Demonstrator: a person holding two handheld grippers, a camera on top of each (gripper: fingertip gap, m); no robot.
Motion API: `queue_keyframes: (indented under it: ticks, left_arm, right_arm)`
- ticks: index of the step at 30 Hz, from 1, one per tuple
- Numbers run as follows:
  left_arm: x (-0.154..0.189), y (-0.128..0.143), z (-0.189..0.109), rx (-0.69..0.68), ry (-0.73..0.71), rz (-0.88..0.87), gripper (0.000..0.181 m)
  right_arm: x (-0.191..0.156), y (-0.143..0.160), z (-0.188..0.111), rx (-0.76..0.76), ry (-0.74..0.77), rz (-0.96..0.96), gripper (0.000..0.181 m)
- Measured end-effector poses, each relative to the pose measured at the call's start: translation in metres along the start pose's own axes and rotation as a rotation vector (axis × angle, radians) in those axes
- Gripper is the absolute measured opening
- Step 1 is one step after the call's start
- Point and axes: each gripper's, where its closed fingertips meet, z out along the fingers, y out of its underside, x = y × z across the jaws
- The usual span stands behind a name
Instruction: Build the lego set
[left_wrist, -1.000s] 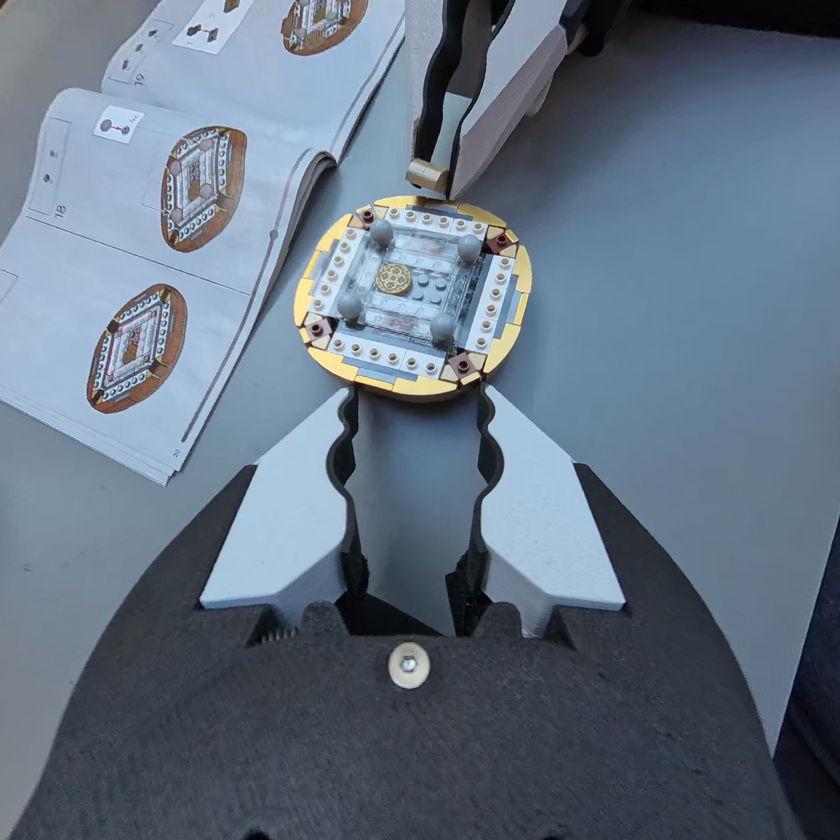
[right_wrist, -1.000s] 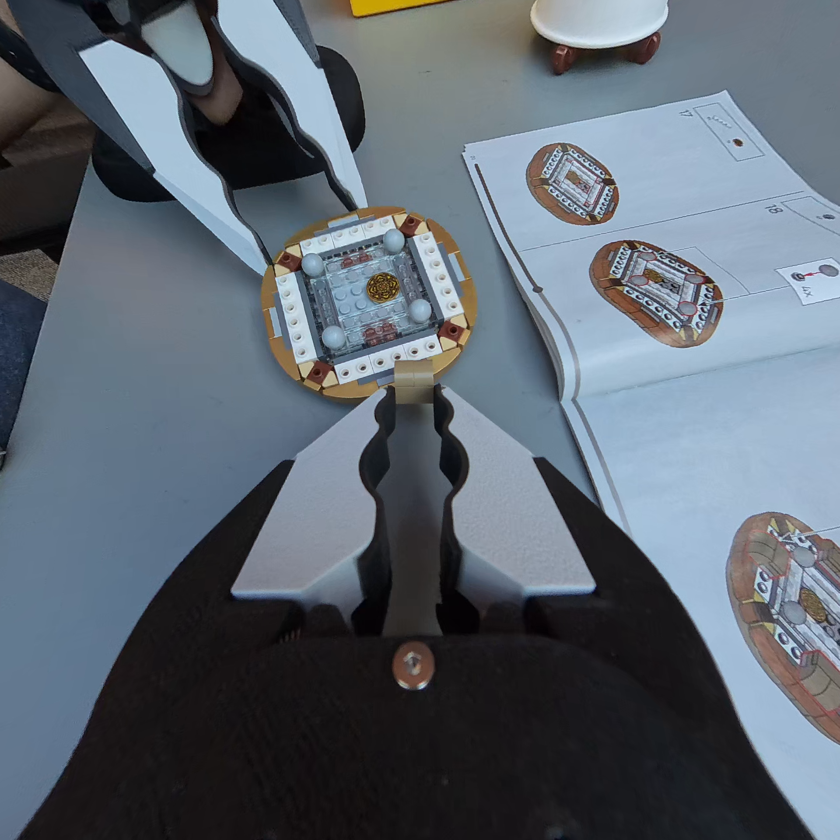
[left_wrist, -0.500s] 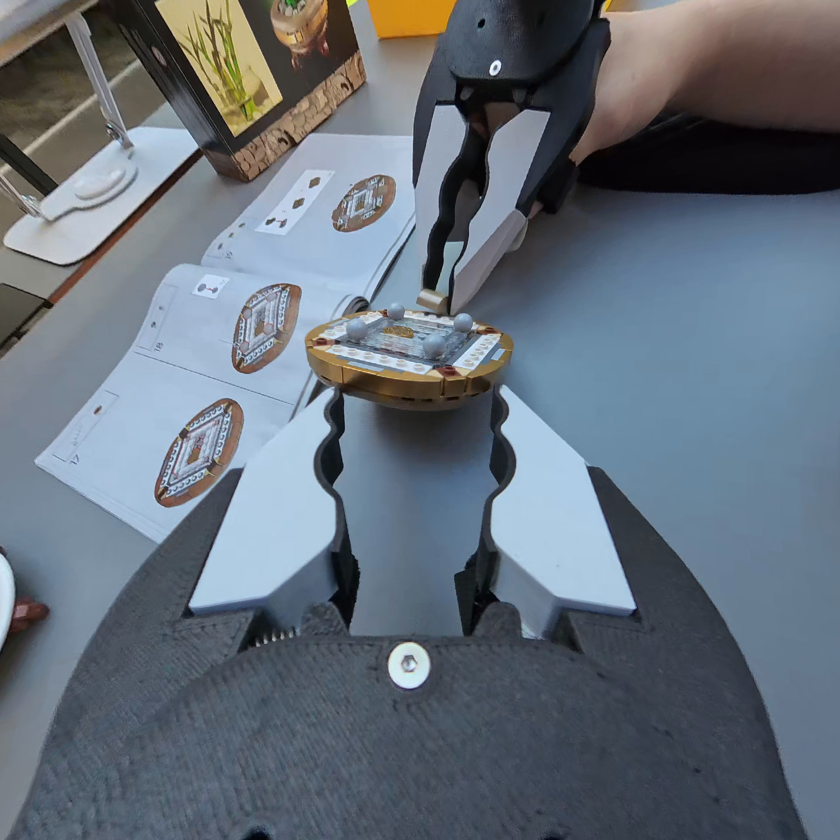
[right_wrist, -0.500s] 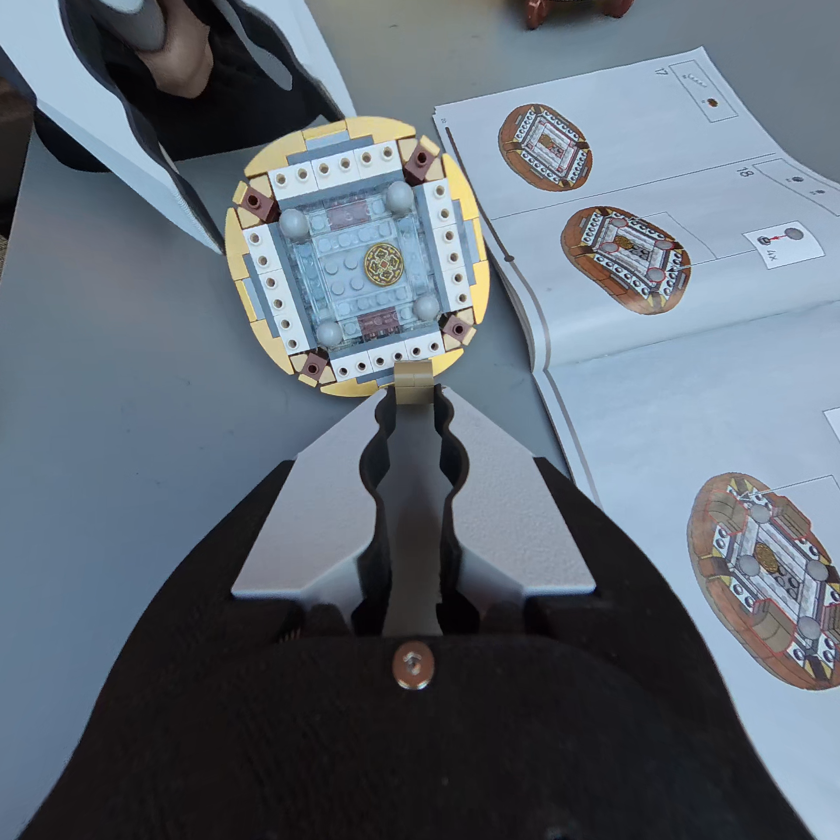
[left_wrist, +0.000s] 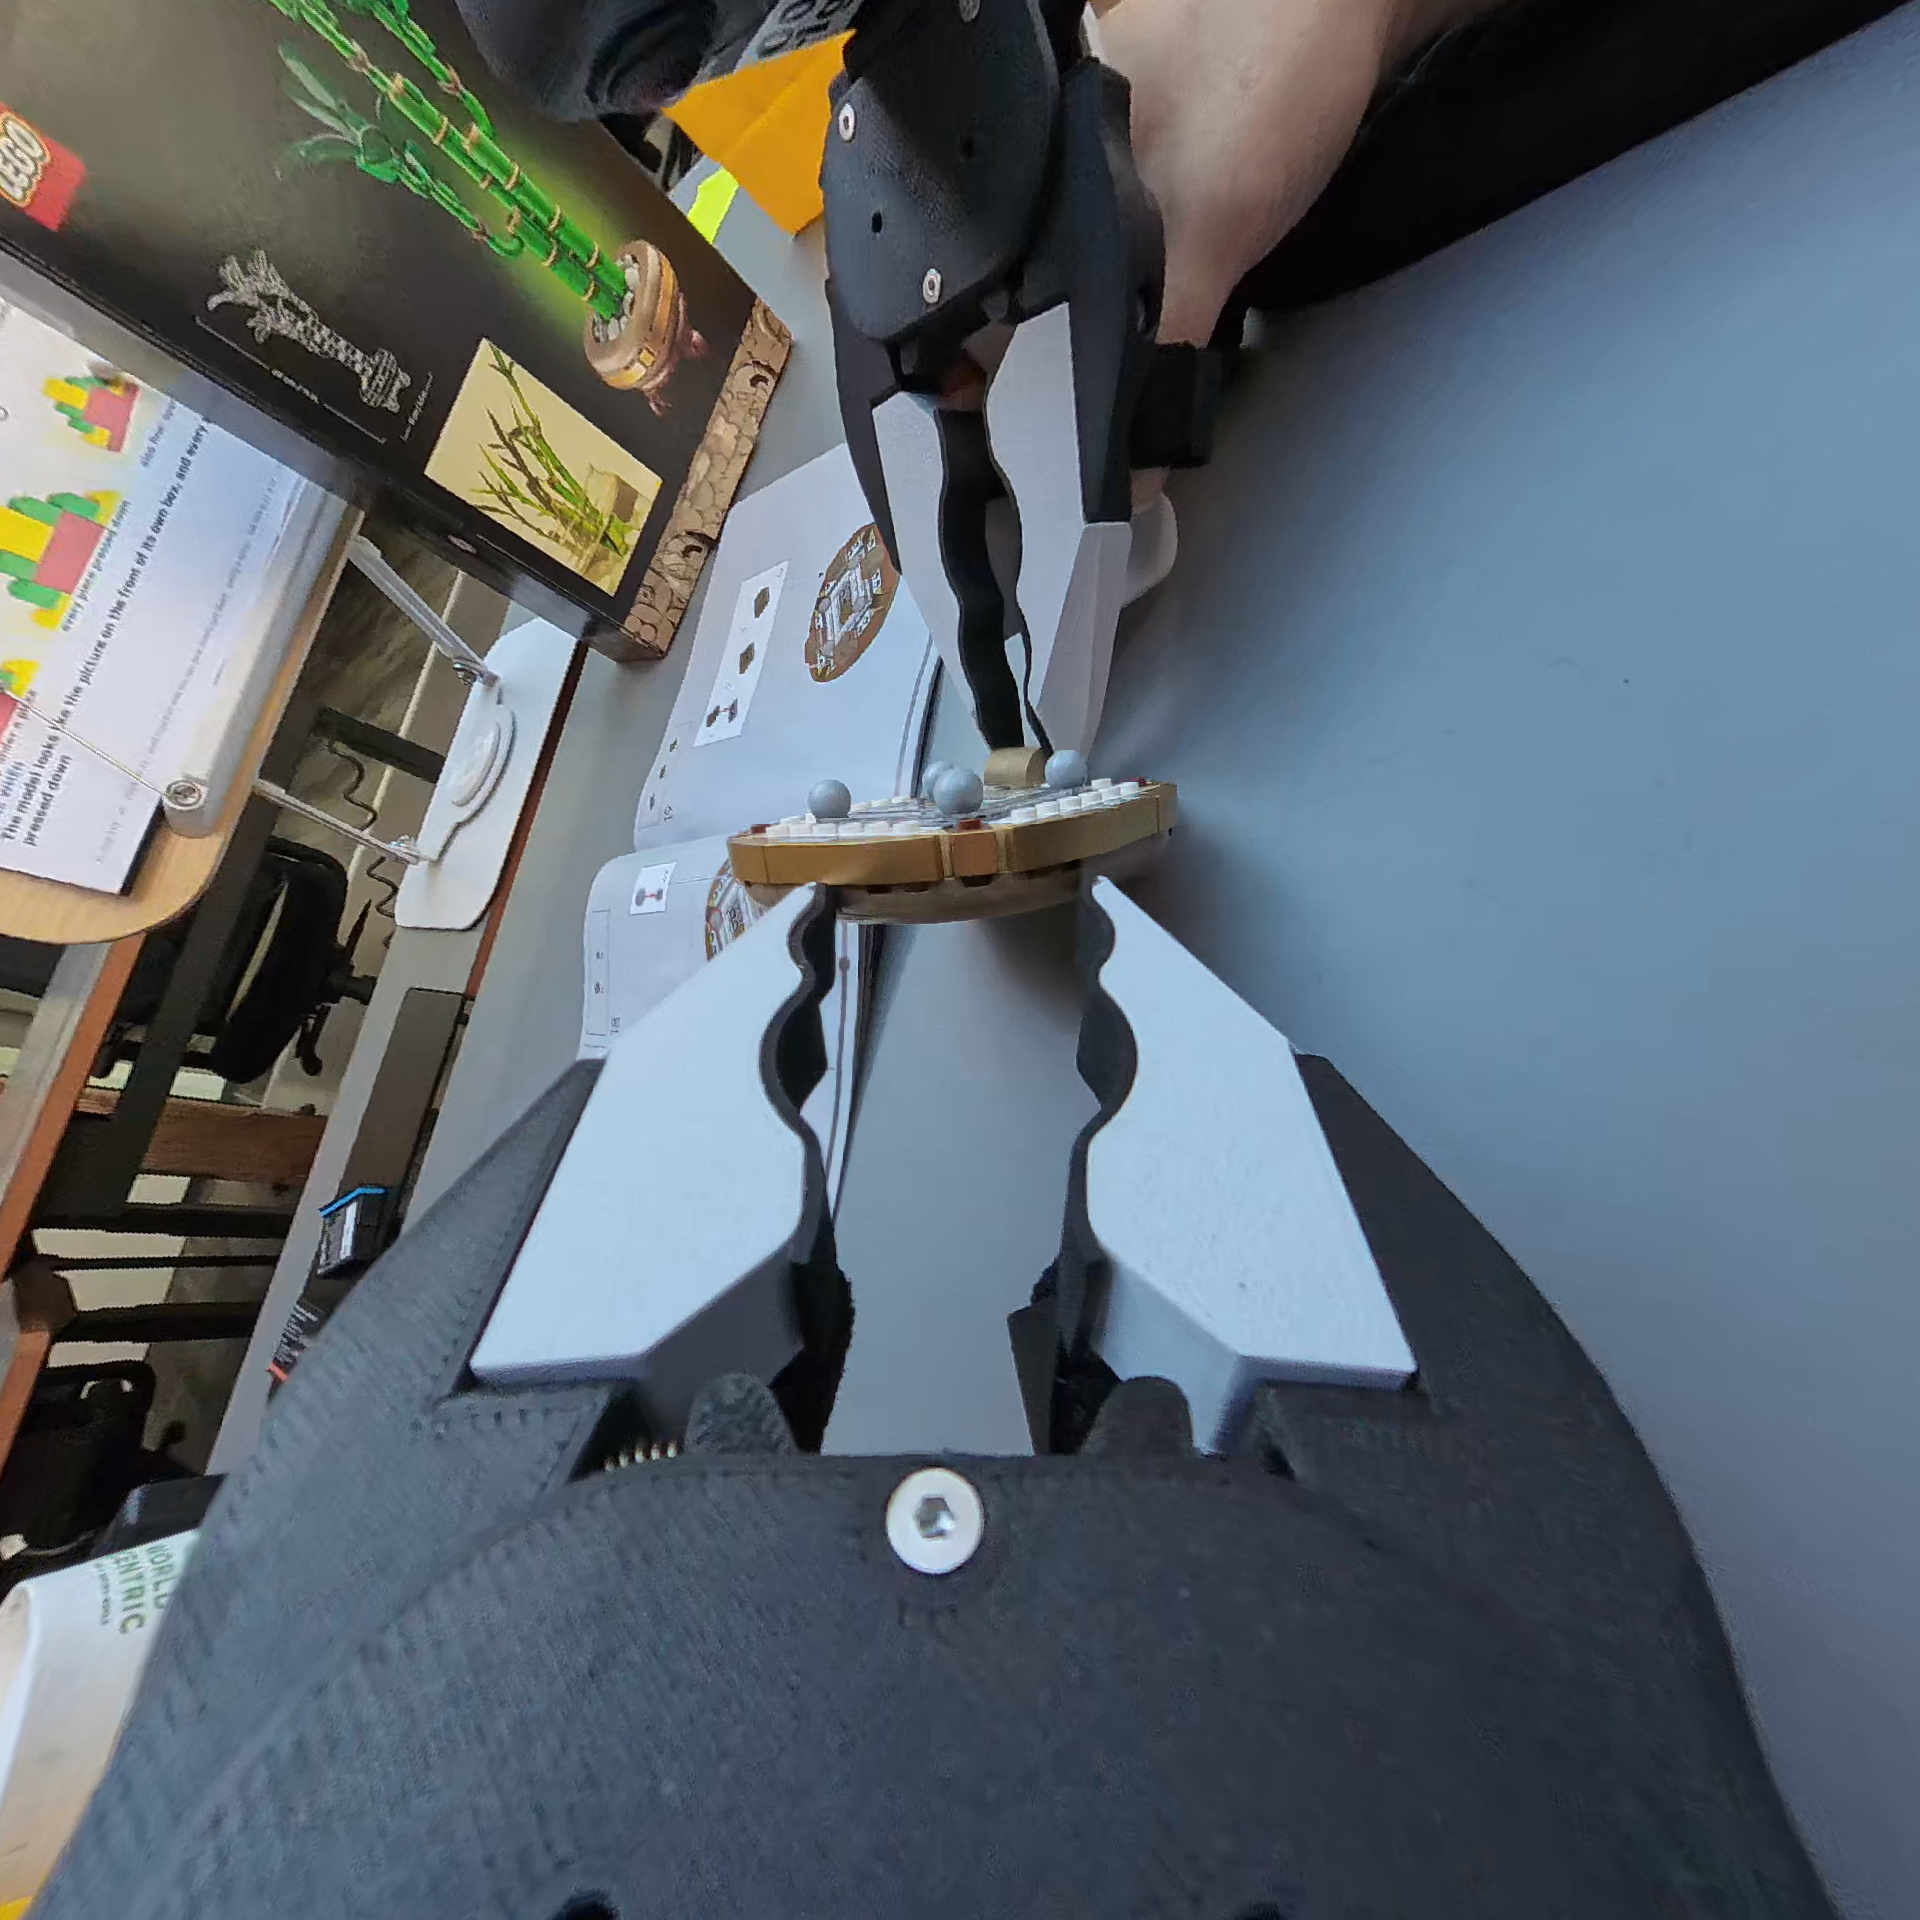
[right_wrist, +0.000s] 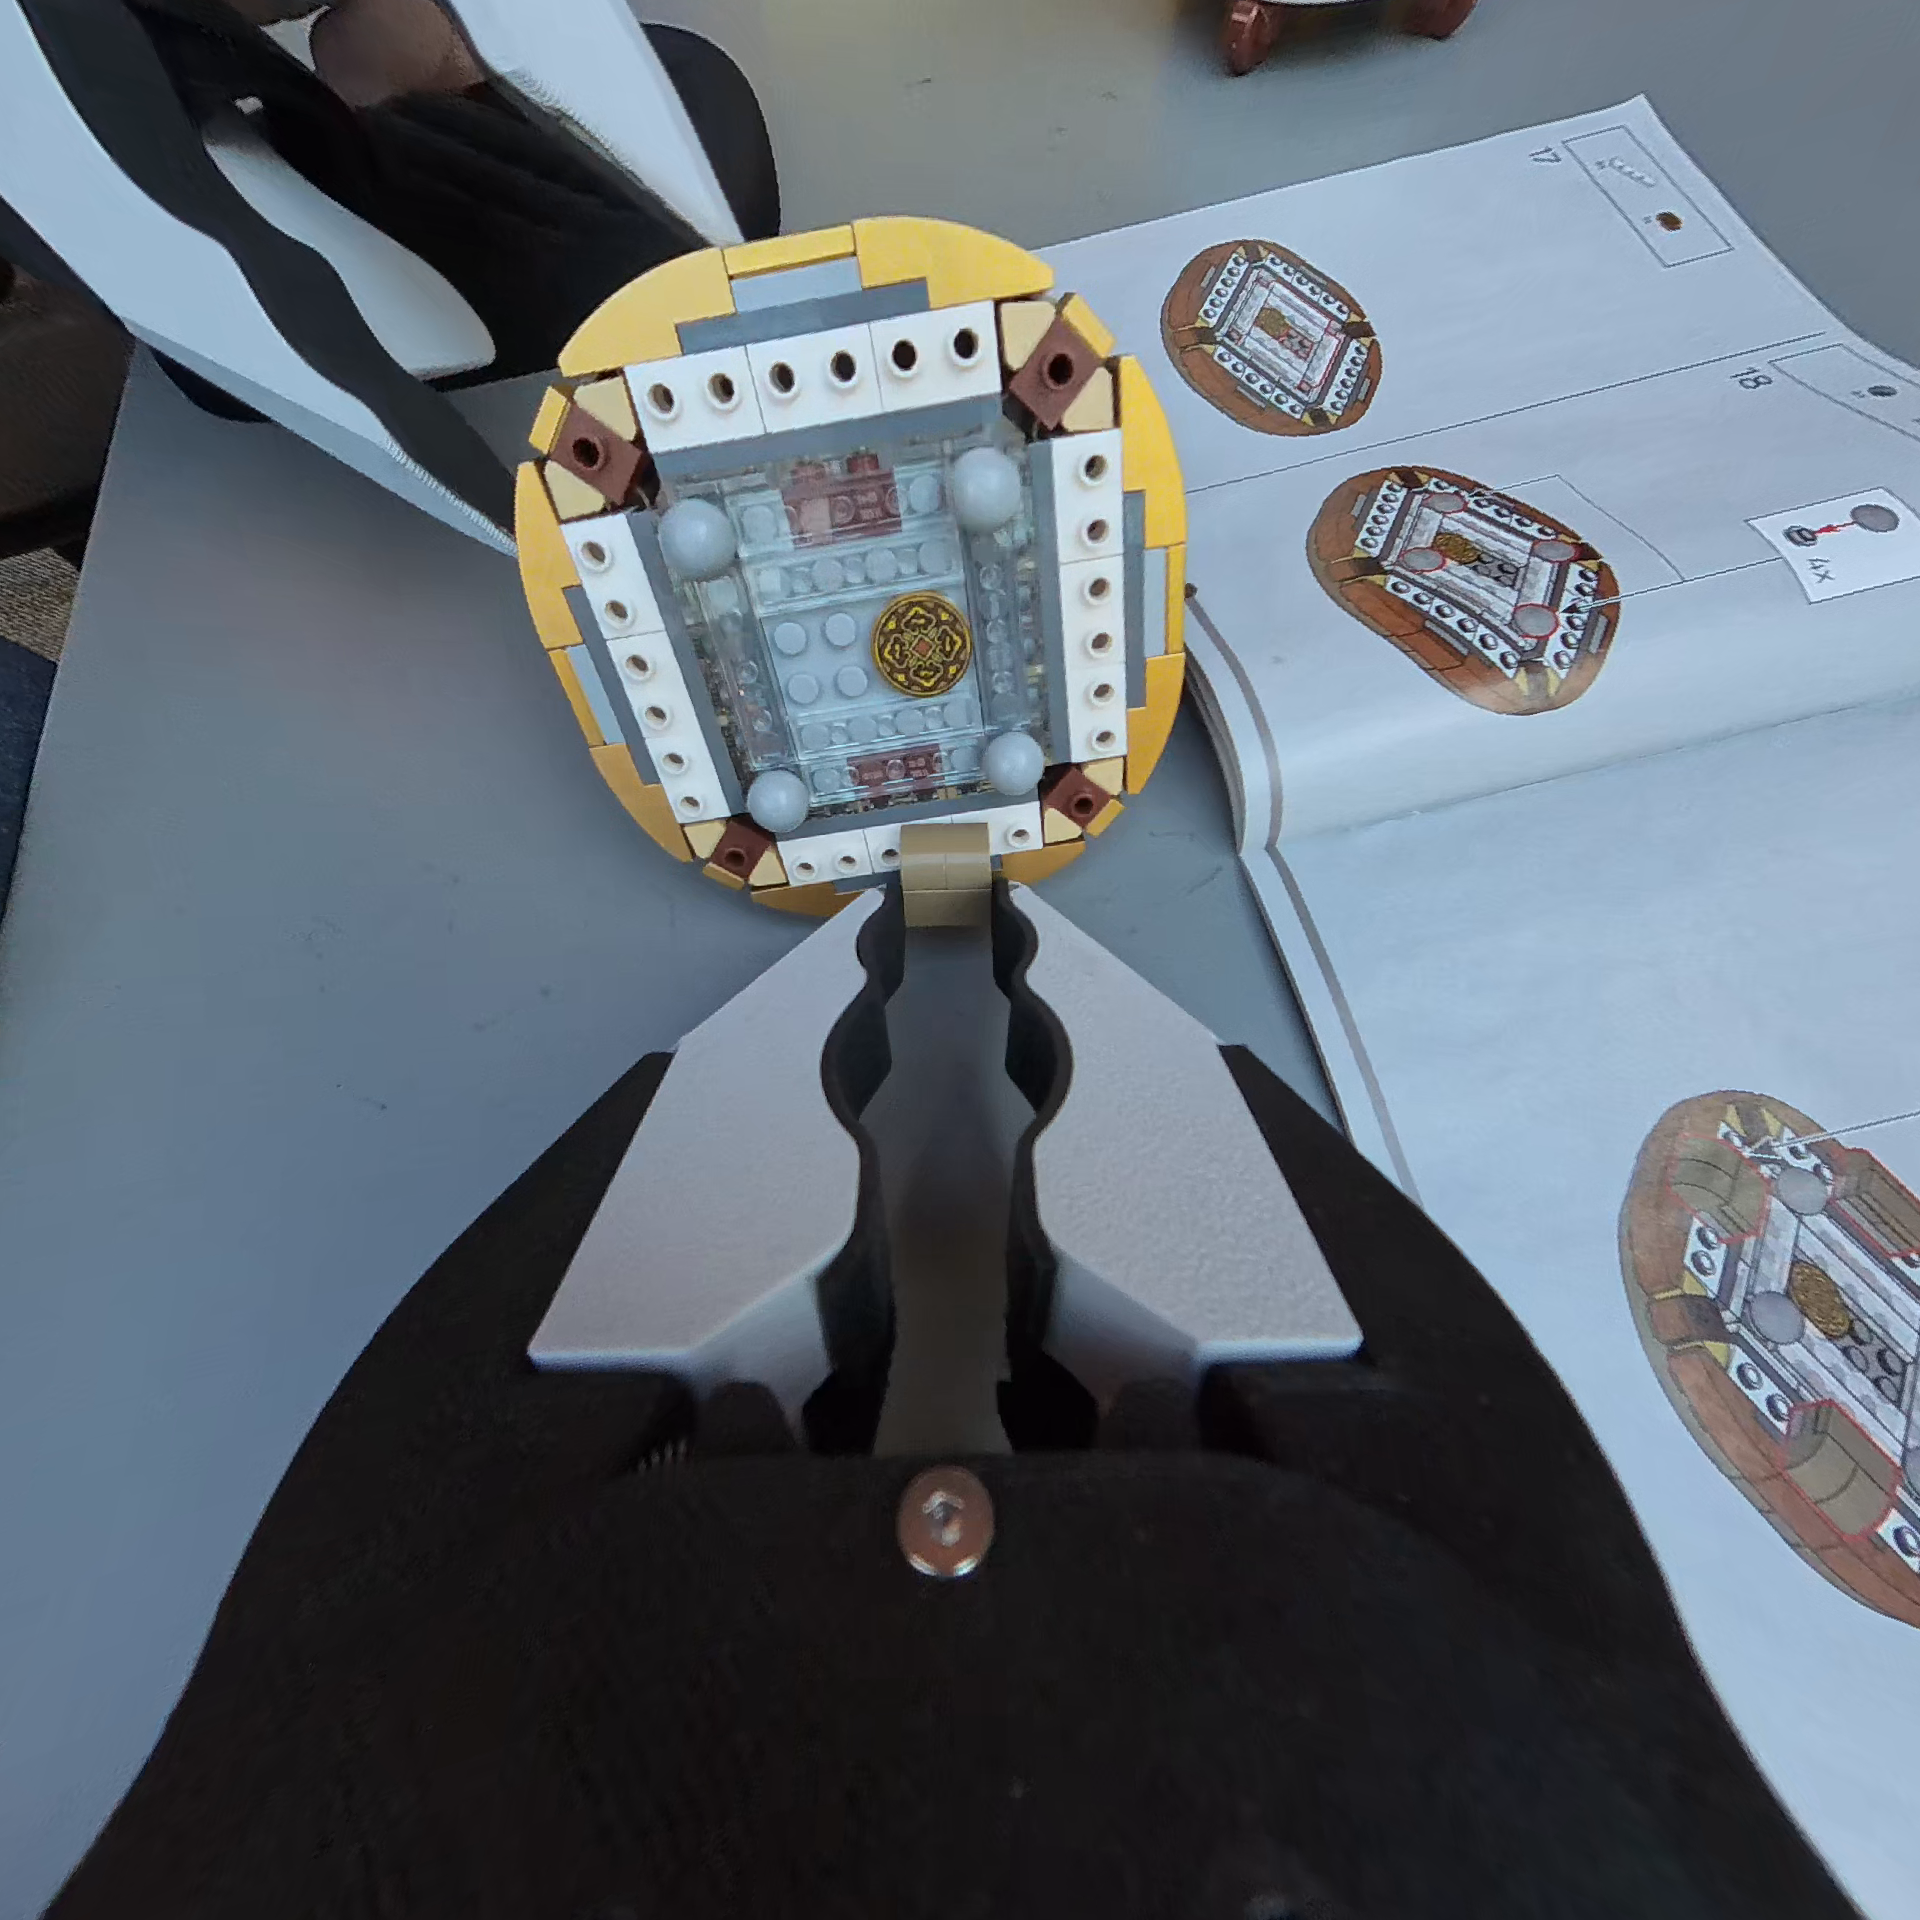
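The round gold-rimmed lego base (left_wrist: 951, 847) has white bricks, grey balls and a gold medallion on top. My left gripper (left_wrist: 956, 904) is shut on its rim and holds it off the grey table (left_wrist: 1558, 935), tilted on edge. In the right wrist view the base (right_wrist: 852, 561) faces the camera, with the left gripper's fingers (right_wrist: 312, 312) behind it. My right gripper (right_wrist: 943, 894) is shut on a small tan brick (right_wrist: 943, 878), which touches the base's near edge over the white bricks. The left wrist view shows that brick (left_wrist: 1013, 767) on top of the base, under the right gripper (left_wrist: 1023, 727).
An open instruction booklet (right_wrist: 1558, 520) lies on the table right of the base; it also shows in the left wrist view (left_wrist: 790, 644). A black lego box (left_wrist: 416, 312) stands behind it. A white pot on brown feet (right_wrist: 1340, 21) is at the far edge. There is about 9 cm between the tips of the two grippers.
My left gripper closed on the base, lifted it off the table and tilted it up on edge. My right gripper kept the tan brick at the base's edge throughout.
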Motion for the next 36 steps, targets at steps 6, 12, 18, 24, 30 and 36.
queue_keyframes:
  ticks: [6,12,18,24,30,36]
  left_arm:
    - [-0.002,-0.006,0.003,0.013,0.010,-0.033,0.046]
    - [-0.008,-0.018,0.013,0.106,-0.017,-0.280,0.060]
    - [-0.015,-0.038,0.016,0.252,0.025,-0.505,0.057]
    - [-0.029,-0.035,0.026,0.284,-0.083,-0.726,0.050]
    - [-0.033,-0.034,0.030,0.338,-0.073,-0.929,0.047]
    - [-0.031,-0.028,0.025,0.225,-0.060,-1.008,0.046]
  right_arm:
    - [0.001,0.000,-0.001,0.002,0.003,0.006,0.016]
    - [0.000,0.004,0.002,-0.026,0.006,-0.009,0.016]
    - [0.001,0.005,0.002,-0.033,0.012,-0.005,0.016]
    - [0.002,0.006,0.002,-0.035,0.021,-0.013,0.016]
    - [0.002,0.006,0.002,-0.035,0.027,-0.017,0.016]
    - [0.002,0.006,0.003,-0.037,0.036,-0.023,0.016]
